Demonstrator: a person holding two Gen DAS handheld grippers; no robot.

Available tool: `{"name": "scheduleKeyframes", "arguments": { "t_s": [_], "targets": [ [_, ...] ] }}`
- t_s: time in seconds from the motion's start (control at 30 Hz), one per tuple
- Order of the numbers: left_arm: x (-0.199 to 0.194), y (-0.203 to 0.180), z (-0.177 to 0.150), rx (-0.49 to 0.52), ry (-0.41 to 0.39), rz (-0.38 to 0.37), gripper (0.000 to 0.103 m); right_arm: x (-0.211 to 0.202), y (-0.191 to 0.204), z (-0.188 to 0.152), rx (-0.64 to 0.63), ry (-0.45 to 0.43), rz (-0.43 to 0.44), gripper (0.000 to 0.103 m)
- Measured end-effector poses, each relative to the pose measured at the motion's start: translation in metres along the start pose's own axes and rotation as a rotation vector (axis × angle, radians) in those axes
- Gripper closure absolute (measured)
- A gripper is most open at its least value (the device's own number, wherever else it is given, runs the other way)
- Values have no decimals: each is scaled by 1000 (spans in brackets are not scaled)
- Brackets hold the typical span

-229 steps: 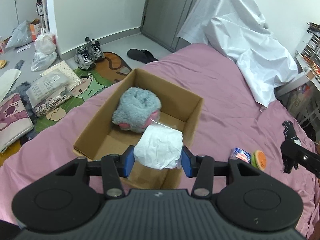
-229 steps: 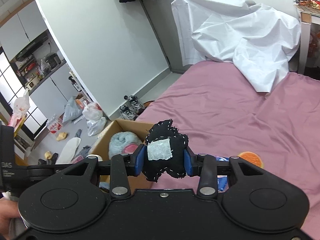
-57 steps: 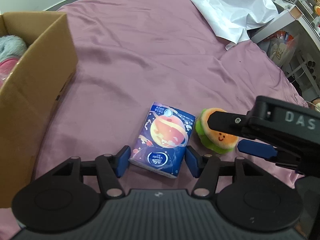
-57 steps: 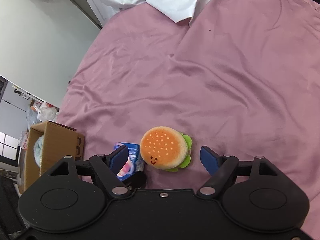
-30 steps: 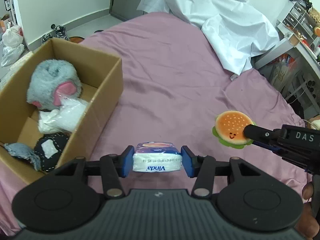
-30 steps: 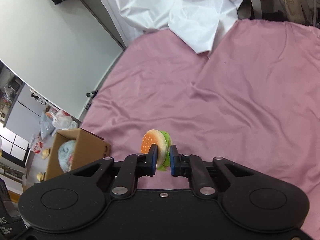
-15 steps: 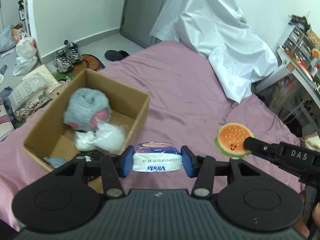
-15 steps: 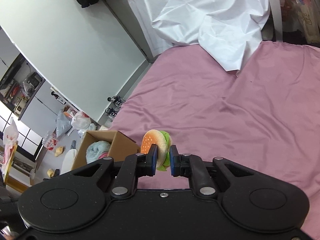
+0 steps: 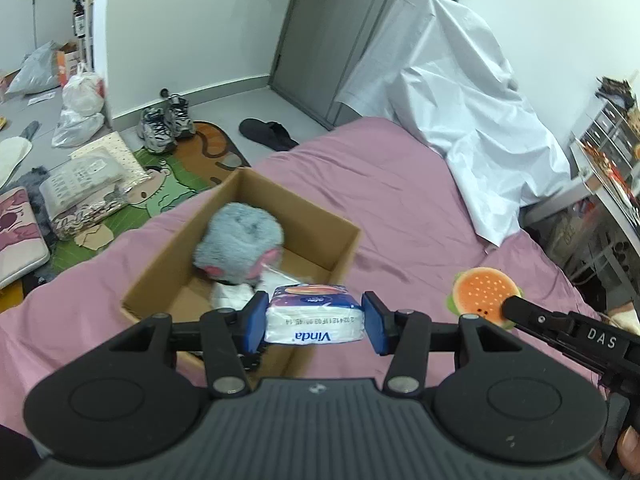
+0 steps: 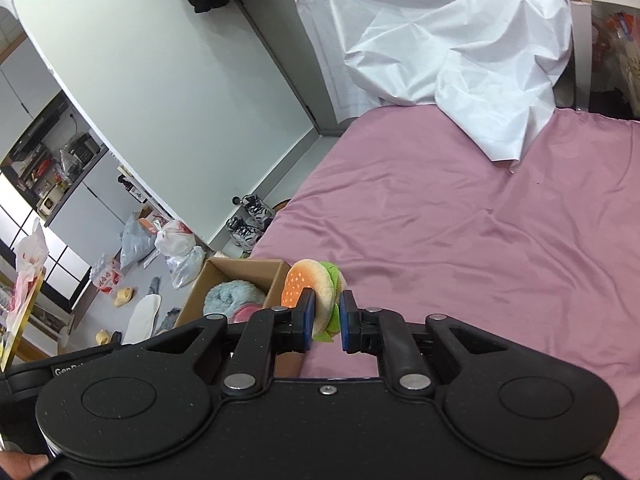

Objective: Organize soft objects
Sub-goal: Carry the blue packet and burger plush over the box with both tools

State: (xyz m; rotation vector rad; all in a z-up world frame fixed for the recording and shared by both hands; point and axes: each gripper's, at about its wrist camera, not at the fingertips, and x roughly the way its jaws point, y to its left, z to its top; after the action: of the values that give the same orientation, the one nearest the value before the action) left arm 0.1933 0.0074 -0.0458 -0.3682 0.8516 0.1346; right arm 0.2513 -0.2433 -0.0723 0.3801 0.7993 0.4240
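Now both loads are mid-carry: the left gripper [image 9: 315, 322] clamps the tissue pack [image 9: 315, 316] just above the box's [image 9: 320, 222] near corner, the right gripper [image 10: 323, 316] pinches the burger plush [image 10: 314, 284] beside it, so each likely needs lowering inside and letting go.

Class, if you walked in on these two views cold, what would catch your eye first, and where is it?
Probably the plush hamburger, pinched in the right gripper above the pink bedsheet. Next, the Vinda tissue pack clamped in the left gripper, over the near end of a cardboard box holding a grey fluffy toy.
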Motion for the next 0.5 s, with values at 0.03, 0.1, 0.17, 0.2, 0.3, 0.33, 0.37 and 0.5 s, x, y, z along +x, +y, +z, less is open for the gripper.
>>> {"name": "scheduleKeyframes", "arguments": {
  "t_s": [0.03, 0.1, 0.17, 0.2, 0.3, 0.33, 0.37, 0.5],
  "targets": [
    [-1, 5, 1, -5, -3, 3, 53, 1, 3, 0, -5, -1, -1, 90],
    [-3, 16, 4, -17, -6, 11, 53, 3, 9, -1, -17, -2, -4, 90],
    [-4, 26, 6, -31, -9, 18, 53, 7, 16, -2, -29, -1, -1, 90],
    [-5, 32, 7, -38, -11, 22, 53, 9, 19, -3, -35, -1, -2, 90],
    [-4, 48, 10, -58, -12, 30, 53, 12, 31, -5, -63, 3, -2, 90],
    [-4, 53, 10, -65, -10, 31, 53, 13, 35, -6, -74, 4, -1, 90],
    [-3, 58, 11, -71, -7, 33, 53, 14, 39, -7, -84, 4, -1, 90],
    [2, 74, 12, -97, 8, 30, 53, 16, 52, -8, -107, -3, -1, 89]
  ]
}}
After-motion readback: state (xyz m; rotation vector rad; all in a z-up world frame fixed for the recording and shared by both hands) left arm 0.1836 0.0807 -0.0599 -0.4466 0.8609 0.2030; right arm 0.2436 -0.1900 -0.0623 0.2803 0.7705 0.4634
